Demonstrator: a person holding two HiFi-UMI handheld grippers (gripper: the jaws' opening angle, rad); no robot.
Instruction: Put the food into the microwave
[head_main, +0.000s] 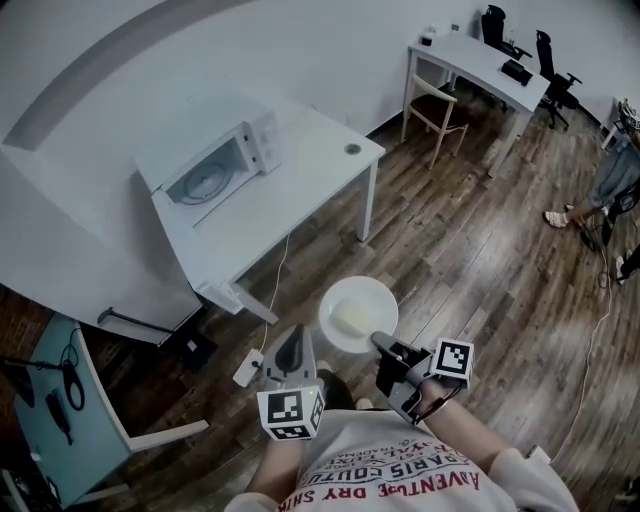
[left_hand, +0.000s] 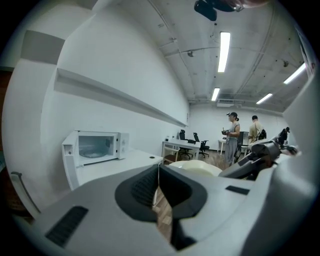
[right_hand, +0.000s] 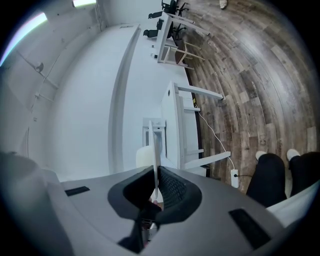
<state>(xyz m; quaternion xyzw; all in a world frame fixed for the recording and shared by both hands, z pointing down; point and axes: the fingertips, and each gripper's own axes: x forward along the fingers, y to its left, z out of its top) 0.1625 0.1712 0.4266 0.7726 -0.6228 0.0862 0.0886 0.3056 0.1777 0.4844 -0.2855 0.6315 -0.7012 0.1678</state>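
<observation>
Red lettering on the person's white shirt (head_main: 400, 470) sits closest below the head view, upside down and cut off; only parts read, roughly "VENTURE DRY" and "COUTU". Each hand-held gripper carries a cube of black-and-white square markers.

Just beyond the shirt, the right hand-held gripper (head_main: 380, 340) has its 2 jaws clamped on the near rim of a white plate (head_main: 345, 290), which juts out in front of it over the wooden floor (head_main: 480, 250). A pale piece of food (head_main: 352, 318) lies on the plate. In the right gripper view the plate (right_hand: 156, 150) shows edge-on as a thin white line pinched between the jaws.

The left hand-held gripper (head_main: 292, 340) is just beside the plate, on its left, apart from it. Its jaws are pressed together with nothing between them, as the left gripper view shows (left_hand: 159, 172).

The microwave (head_main: 215, 165) stands on a white surface (head_main: 320, 160) well apart from the plate, ahead and to the left, with its door open and the cavity showing. No brand on it can be read.
</observation>
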